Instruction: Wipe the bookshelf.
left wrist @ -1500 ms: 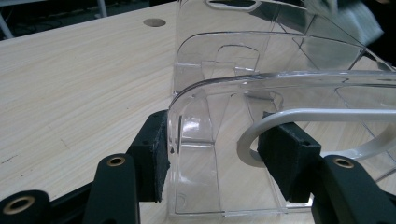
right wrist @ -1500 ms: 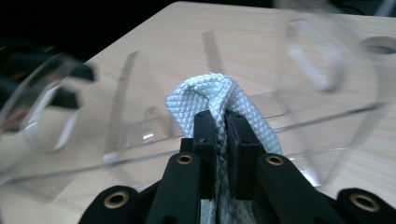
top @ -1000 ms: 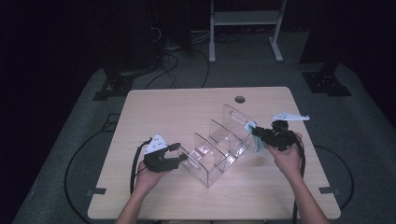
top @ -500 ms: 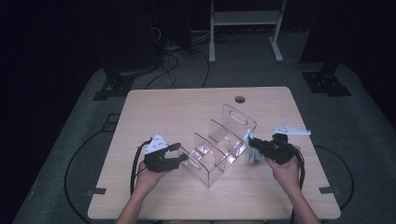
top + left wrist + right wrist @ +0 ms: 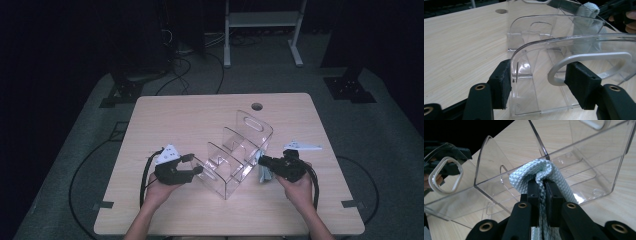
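Right claw (image 5: 543, 185) pinching pale cloth (image 5: 534, 171), beside clear organizer (image 5: 584, 170), wooden table (image 5: 175, 115)

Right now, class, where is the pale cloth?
In the high view the cloth hangs pinched in the right gripper, just outside the clear organiser's right wall.

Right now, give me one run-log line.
left tongs: opening around clear organizer end wall | right tongs: shut on white cloth beside organizer

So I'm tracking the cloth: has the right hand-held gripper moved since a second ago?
Yes. The right hand-held gripper came down along the clear organizer, toward the table's near edge.
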